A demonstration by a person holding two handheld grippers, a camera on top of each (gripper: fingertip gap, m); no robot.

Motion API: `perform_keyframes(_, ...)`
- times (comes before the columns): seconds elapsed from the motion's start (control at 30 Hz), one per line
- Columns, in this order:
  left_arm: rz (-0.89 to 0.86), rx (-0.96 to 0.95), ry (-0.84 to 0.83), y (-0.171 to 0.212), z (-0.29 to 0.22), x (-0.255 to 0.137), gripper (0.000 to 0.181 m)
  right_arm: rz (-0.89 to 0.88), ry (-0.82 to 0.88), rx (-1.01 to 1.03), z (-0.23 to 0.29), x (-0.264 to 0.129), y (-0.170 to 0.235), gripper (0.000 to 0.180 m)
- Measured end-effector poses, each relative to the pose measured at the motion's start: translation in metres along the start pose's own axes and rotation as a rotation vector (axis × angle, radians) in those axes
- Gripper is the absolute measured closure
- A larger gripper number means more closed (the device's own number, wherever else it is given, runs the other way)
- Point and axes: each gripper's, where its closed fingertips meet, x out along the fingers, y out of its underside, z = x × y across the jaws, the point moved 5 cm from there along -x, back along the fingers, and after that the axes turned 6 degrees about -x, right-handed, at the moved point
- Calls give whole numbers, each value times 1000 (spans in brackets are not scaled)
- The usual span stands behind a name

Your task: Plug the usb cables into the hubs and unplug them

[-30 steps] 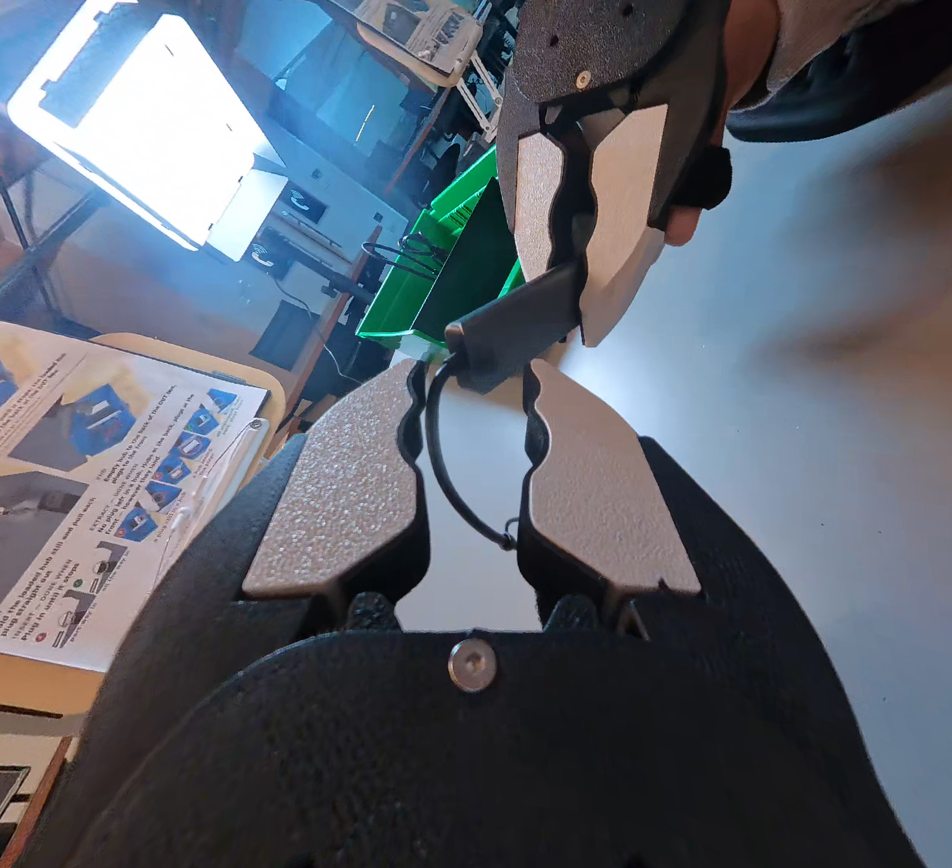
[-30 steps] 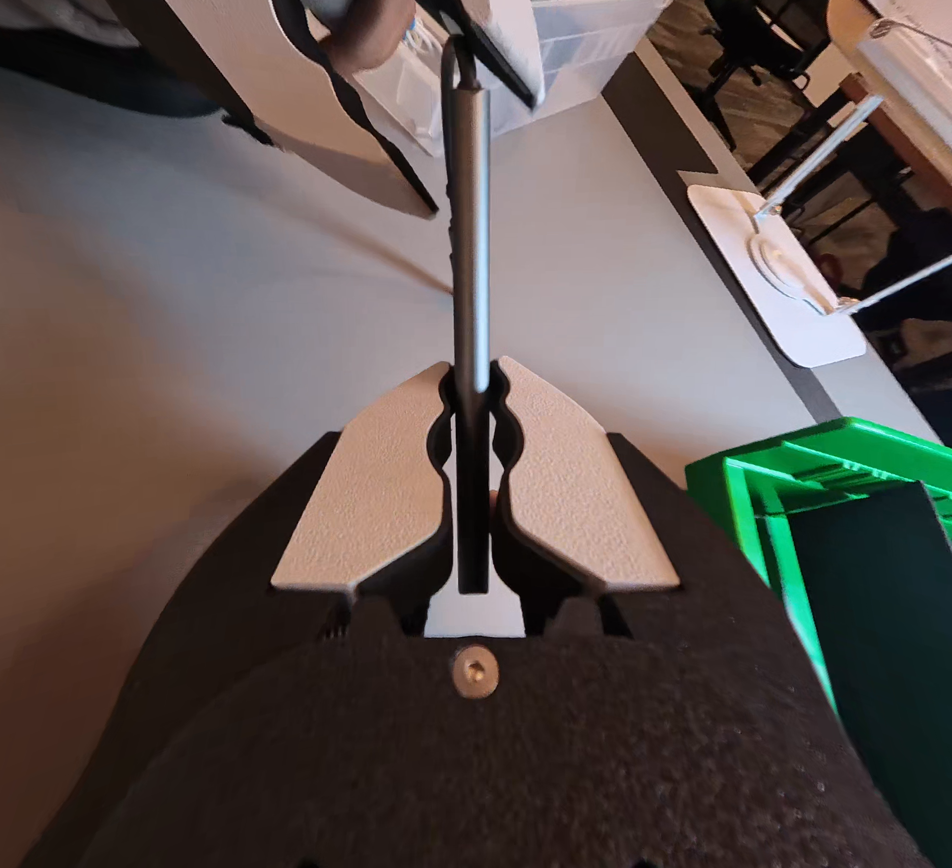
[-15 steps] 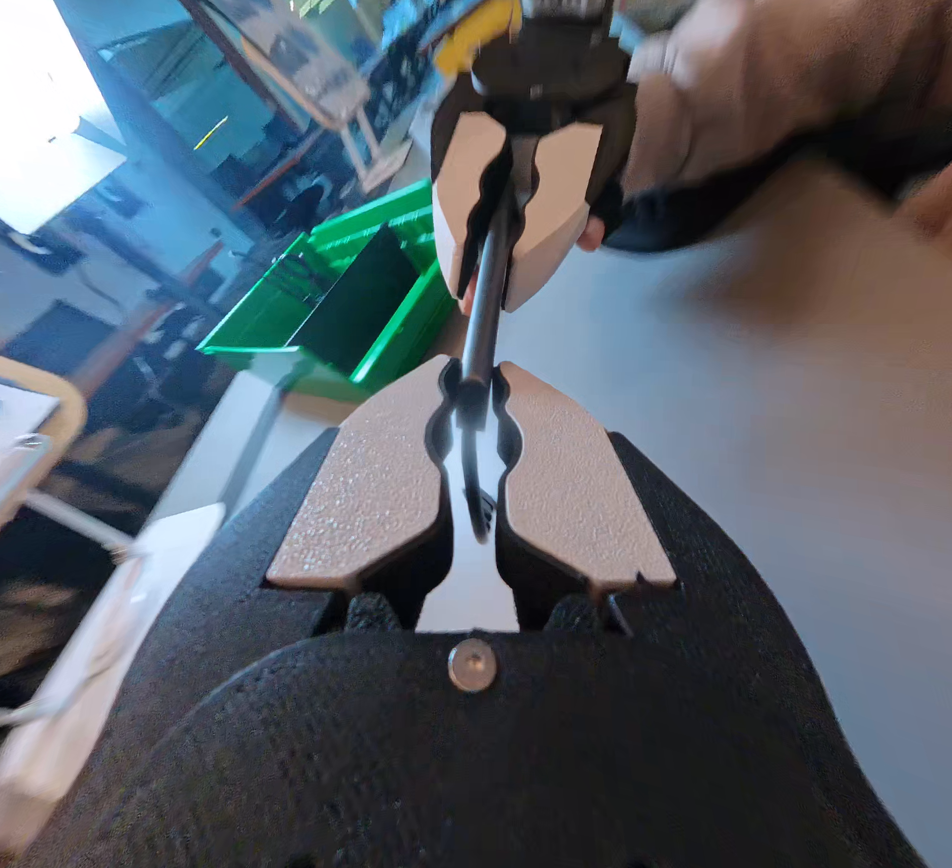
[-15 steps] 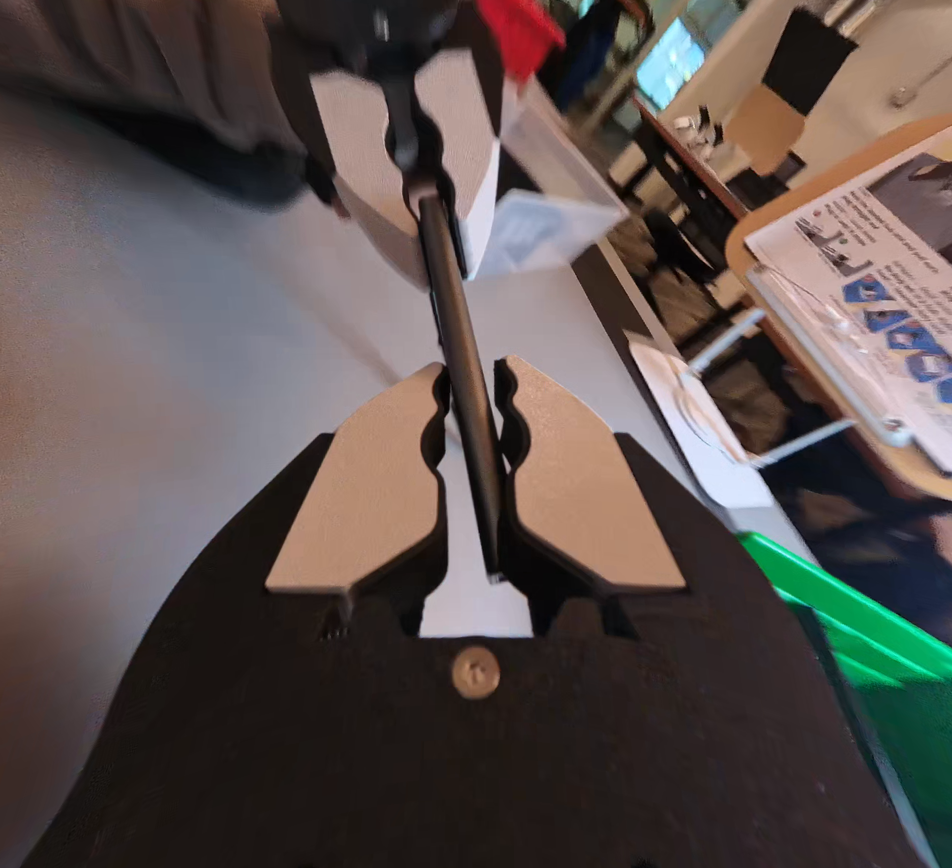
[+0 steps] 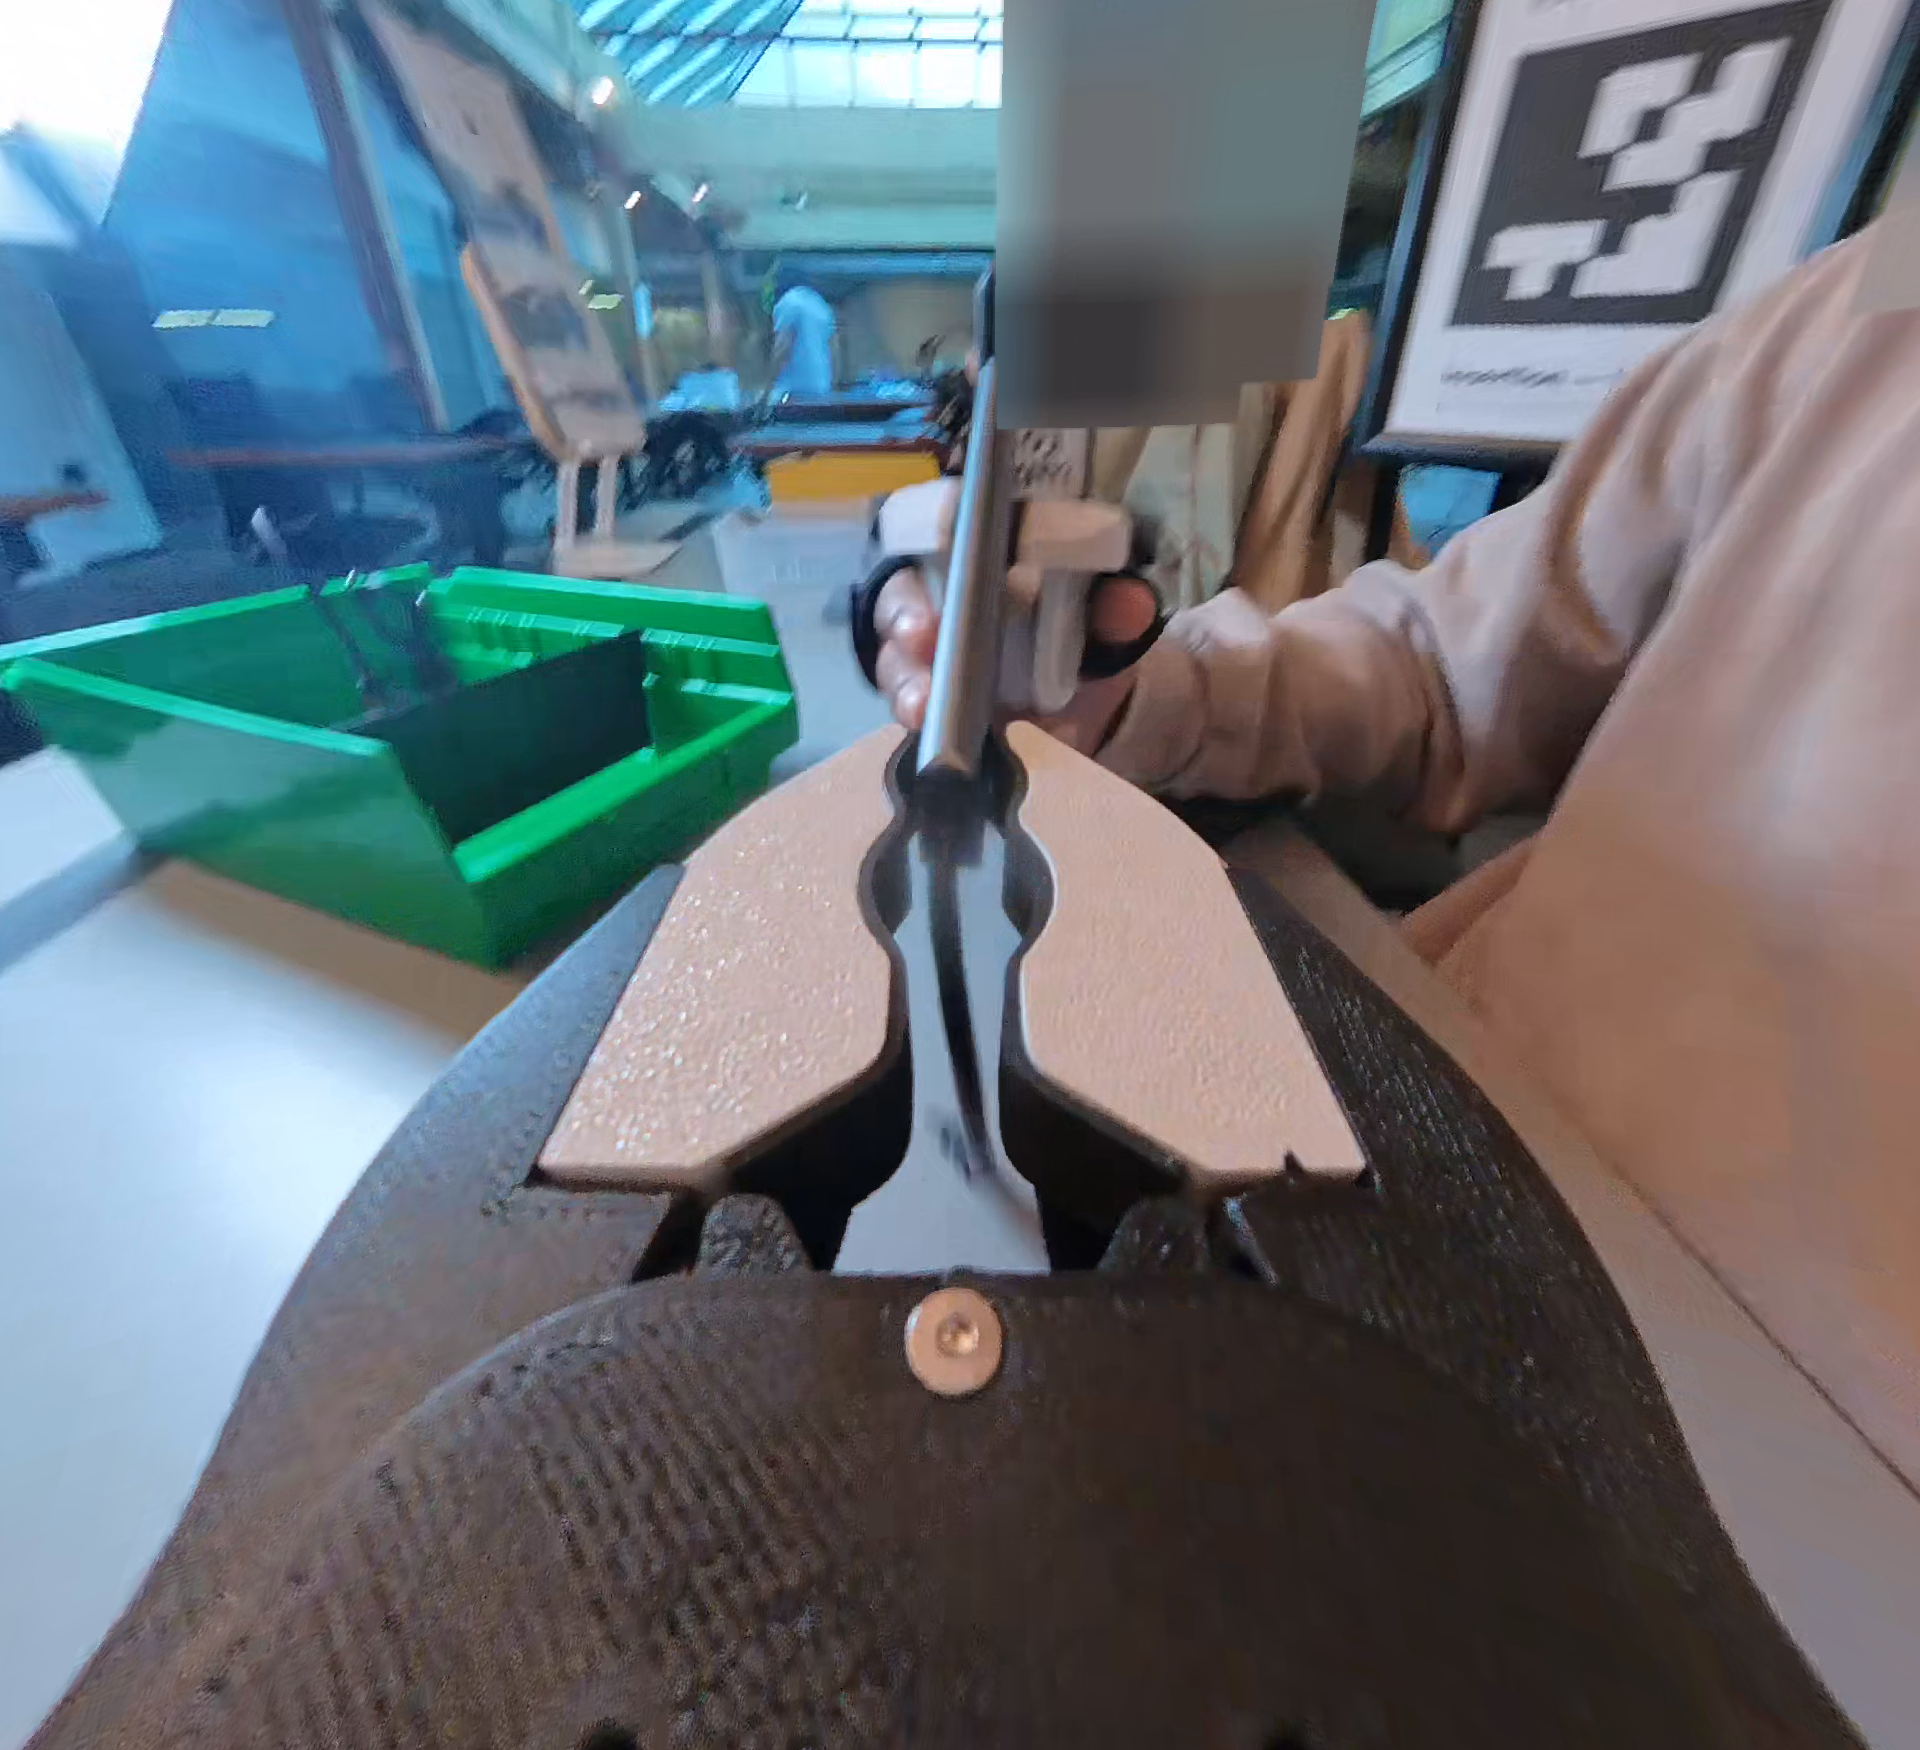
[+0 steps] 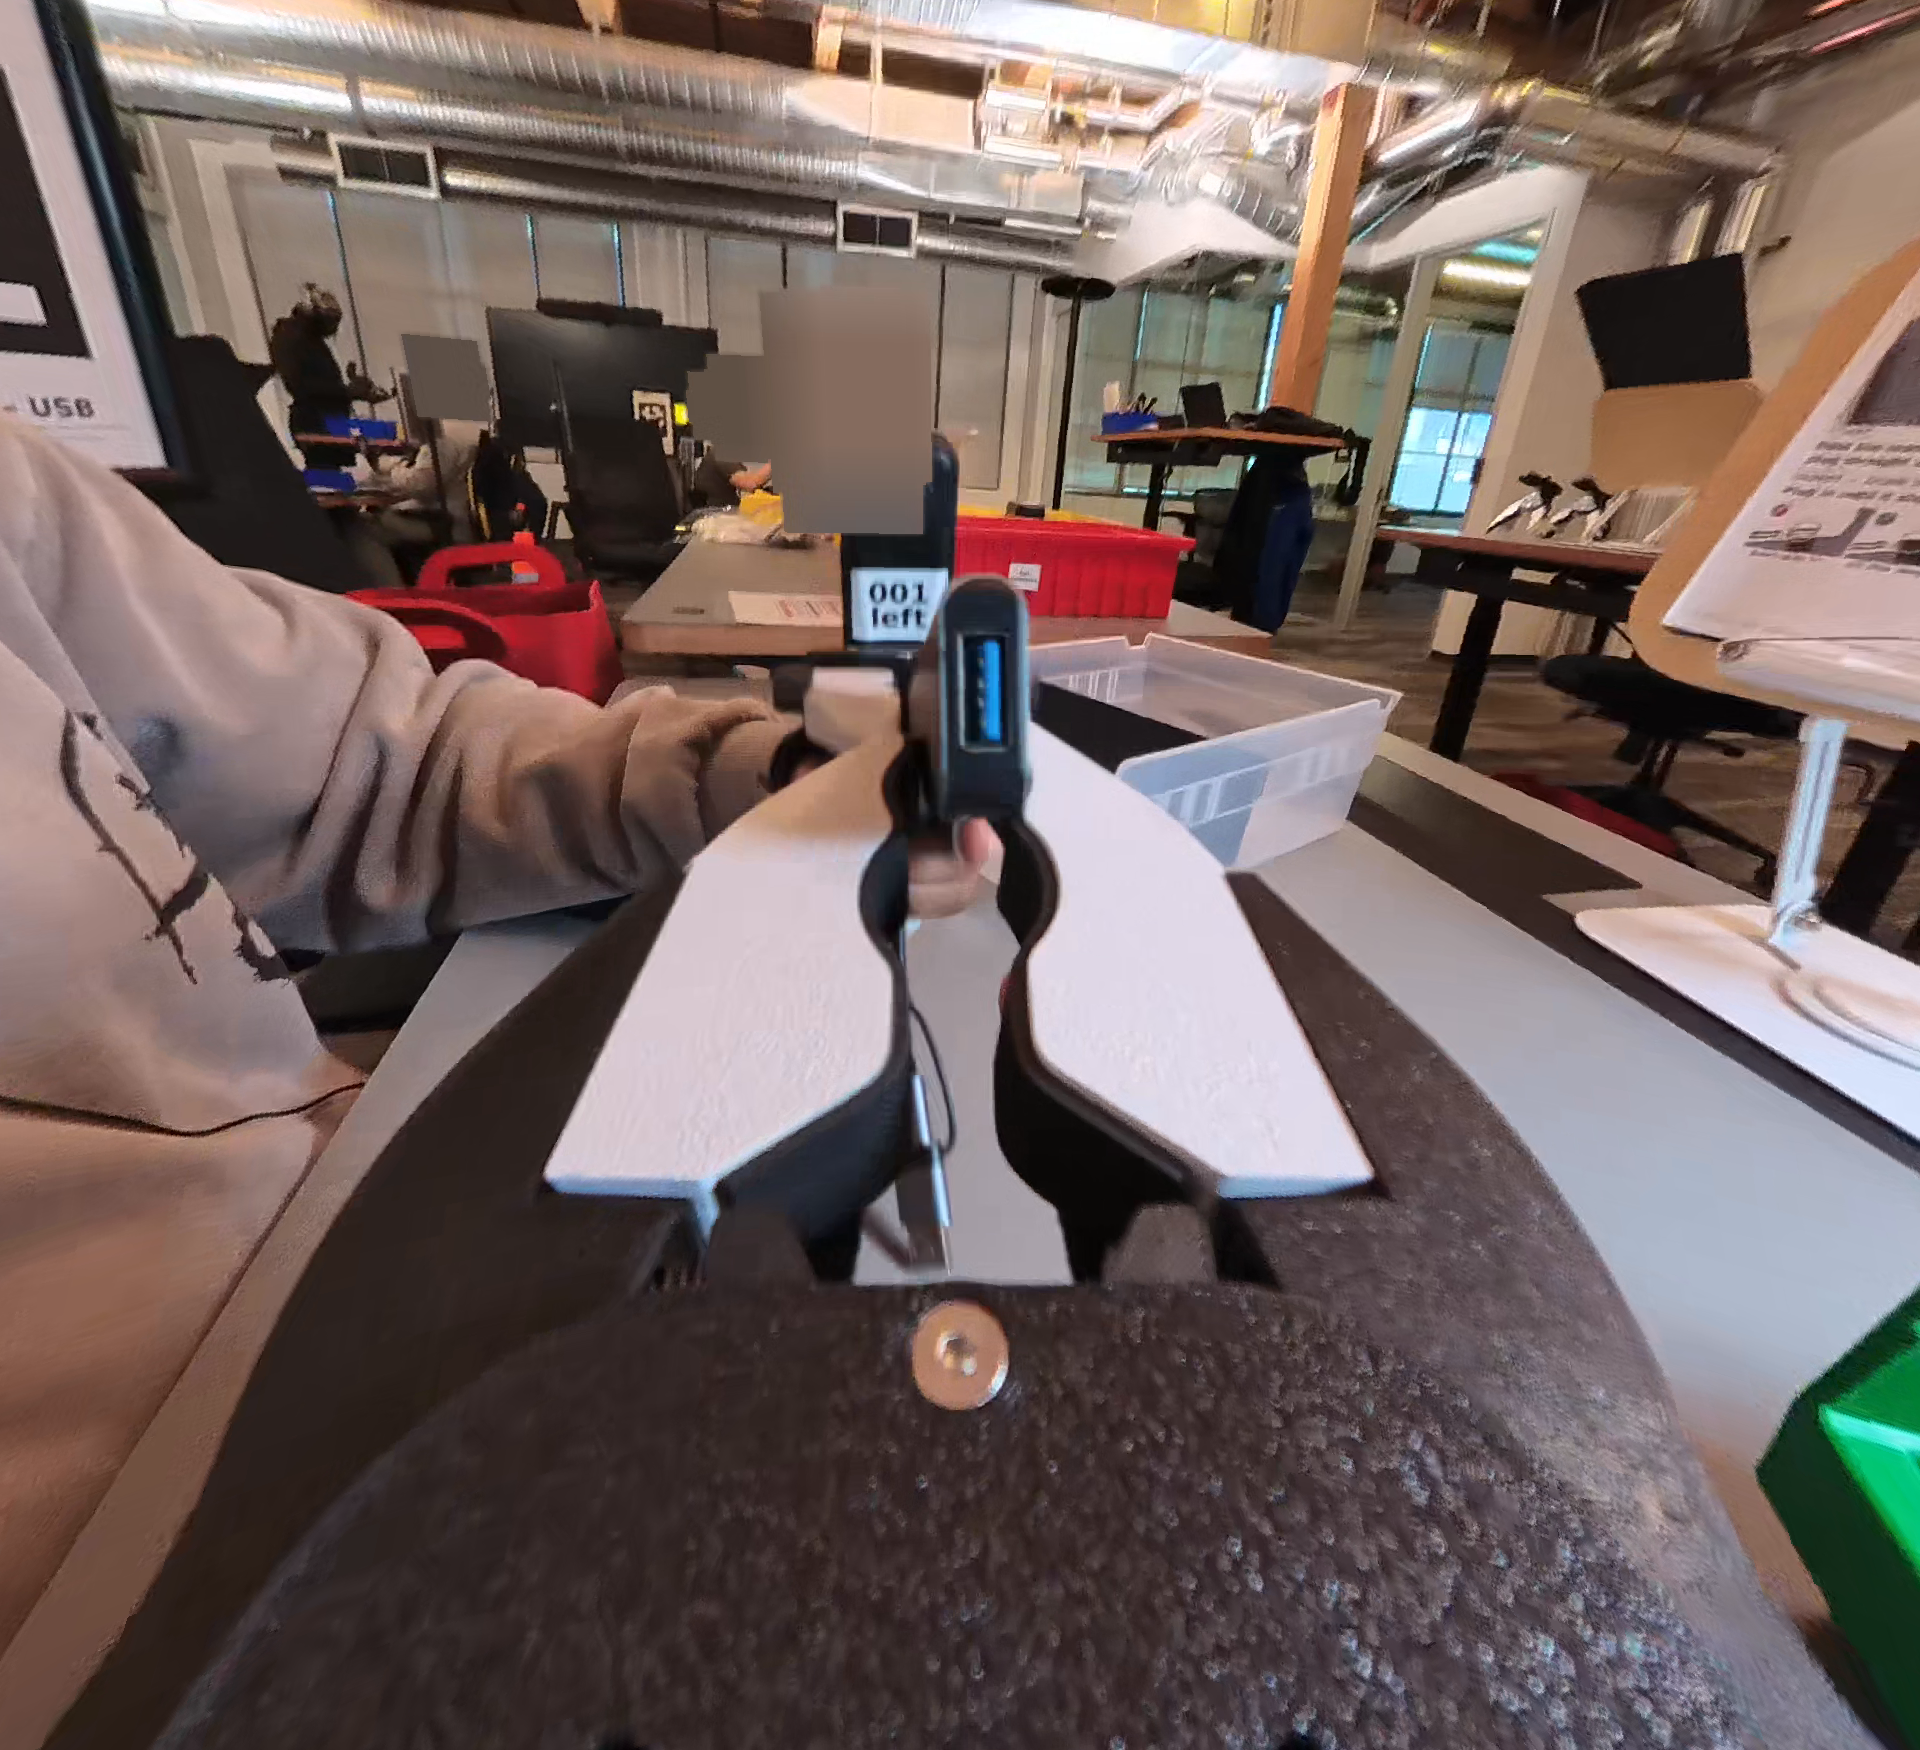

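Observation:
A slim dark-grey USB hub (image 5: 961, 609) rises from between the tips of my left gripper (image 5: 956, 765), which is shut on its cable end. The hub's thin black cable (image 5: 961, 1025) runs back between the left fingers. In the right wrist view the hub's free end (image 6: 982, 692) faces the camera and shows a blue port, level with the tips of my right gripper (image 6: 961, 755). The right jaws stand a little wider than the hub and do not pinch it. The cable's metal plug (image 6: 928, 1181) dangles below. The hand holding the right gripper (image 5: 1112, 630) shows behind the hub.
A green bin (image 5: 416, 765) stands on the grey table (image 6: 1558, 1181), left of the left gripper. A clear plastic bin (image 6: 1247, 744) sits beyond the right gripper. A sheet stand's white base (image 6: 1714, 962) is at the right. The person's beige sleeve (image 5: 1558, 765) is close by. Tip to tip, the grippers are about 5 cm apart.
My left gripper has closed on the hub's cable end. My right gripper has let go and slid back to the hub's free end. Both grippers have tilted up from the table.

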Motion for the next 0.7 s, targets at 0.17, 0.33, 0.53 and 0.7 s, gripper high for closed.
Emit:
perform_keyframes(0.17, 343, 214, -258, 37, 24, 5, 162, 168, 83, -218, -1, -4, 3, 169)
perform_keyframes(0.33, 496, 560, -453, 41, 32, 7, 153, 372, 189, -581, 9, 3, 5, 169)
perform_keyframes(0.53, 554, 771, -531, 42, 32, 10, 148, 532, 222, -792, 15, 12, 21, 168)
perform_keyframes(0.7, 540, 808, -524, 35, 25, 14, 147, 614, 186, -691, 9, 13, 41, 169)
